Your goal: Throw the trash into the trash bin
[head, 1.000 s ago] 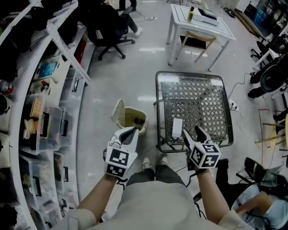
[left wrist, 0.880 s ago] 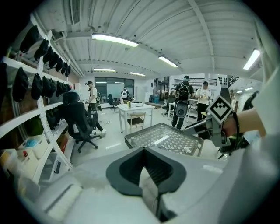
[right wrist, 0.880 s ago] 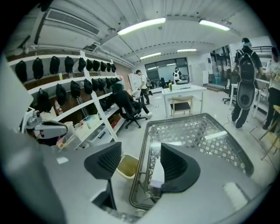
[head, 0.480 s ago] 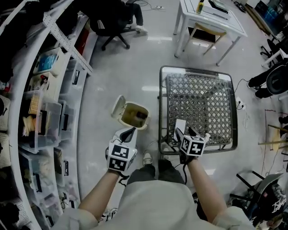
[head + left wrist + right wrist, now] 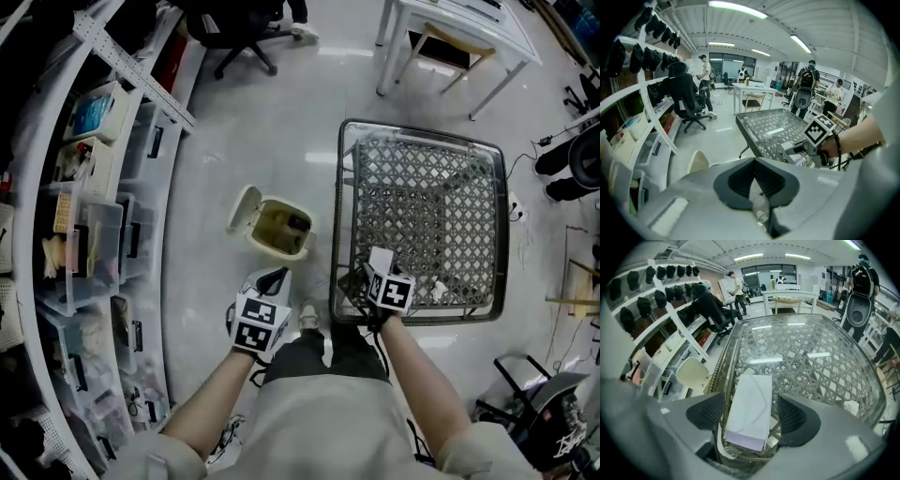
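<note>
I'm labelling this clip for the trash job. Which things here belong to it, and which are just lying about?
Belongs to the job:
- flat white box on the glass-topped wicker table
- crumpled white scrap on the same table, likely trash too
- open trash bin on the floor

Just lying about:
- black office chair
- white desk
- shelves with clear storage bins

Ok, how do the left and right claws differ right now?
The left claw is shut with nothing seen in it; the right claw is open, its jaws having just been opening, and the white packet lies between them unpressed. The left claw hangs over the floor short of the open trash bin; the right claw is over the glass-topped table. Both tilt downward.
</note>
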A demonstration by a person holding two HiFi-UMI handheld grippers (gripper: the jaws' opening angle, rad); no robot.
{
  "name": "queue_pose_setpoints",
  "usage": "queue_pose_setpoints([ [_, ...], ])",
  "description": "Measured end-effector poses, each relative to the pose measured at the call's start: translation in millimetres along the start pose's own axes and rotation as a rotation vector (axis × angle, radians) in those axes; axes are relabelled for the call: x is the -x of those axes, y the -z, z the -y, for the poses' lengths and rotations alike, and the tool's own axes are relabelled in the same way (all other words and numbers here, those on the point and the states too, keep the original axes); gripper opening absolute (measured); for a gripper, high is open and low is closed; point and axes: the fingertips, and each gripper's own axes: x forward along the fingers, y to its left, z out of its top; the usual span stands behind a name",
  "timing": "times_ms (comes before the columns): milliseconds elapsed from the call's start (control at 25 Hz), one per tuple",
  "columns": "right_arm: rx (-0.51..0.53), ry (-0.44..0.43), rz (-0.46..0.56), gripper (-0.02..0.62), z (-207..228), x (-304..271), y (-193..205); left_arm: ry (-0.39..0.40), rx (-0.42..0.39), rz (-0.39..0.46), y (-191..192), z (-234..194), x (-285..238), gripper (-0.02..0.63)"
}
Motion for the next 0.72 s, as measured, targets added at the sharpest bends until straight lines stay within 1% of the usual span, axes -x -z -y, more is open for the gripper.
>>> queue_pose_setpoints([
  [120,-0.021,0.026,-0.041,0.357,7.7,-12.5,4.0,-0.004,0.025,-0.043,12.9,-0.1,-13.4,0.003],
  [160,-0.010,0.024,-0.052,0.358,7.2,-16.5,4.8,-0.006,0.032,-0.053,16.1,0.1,-17.4,0.003],
  [200,0.005,0.018,-0.064,0.373,4.9,-20.5,5.4,-0.008,0.039,-0.062,18.7,0.1,-21.1,0.003],
  [240,0.021,0.013,-0.076,0.373,2.1,-23.9,6.1,-0.011,0.046,-0.068,20.8,0.0,-24.1,0.003],
  [280,0.037,0.012,-0.086,0.356,-0.4,-26.2,6.3,-0.015,0.054,-0.072,22.5,-0.3,-26.5,0.003],
  [320,0.054,0.013,-0.091,0.359,-2.3,-27.6,5.7,-0.020,0.064,-0.075,23.8,-0.7,-28.3,0.003],
  [400,0.085,0.011,-0.088,0.351,-5.0,-27.3,2.7,-0.032,0.085,-0.076,24.7,-1.3,-30.4,0.003],
  [480,0.111,0.005,-0.079,0.313,-5.9,-25.0,-1.4,-0.045,0.103,-0.072,22.9,-2.1,-31.2,0.003],
  [520,0.121,0.000,-0.075,0.304,-5.9,-24.2,-3.3,-0.051,0.111,-0.069,21.6,-2.8,-31.4,0.003],
  [720,0.112,-0.042,-0.054,0.281,-5.2,-21.6,-12.3,-0.075,0.145,-0.054,19.6,-6.4,-29.3,0.003],
])
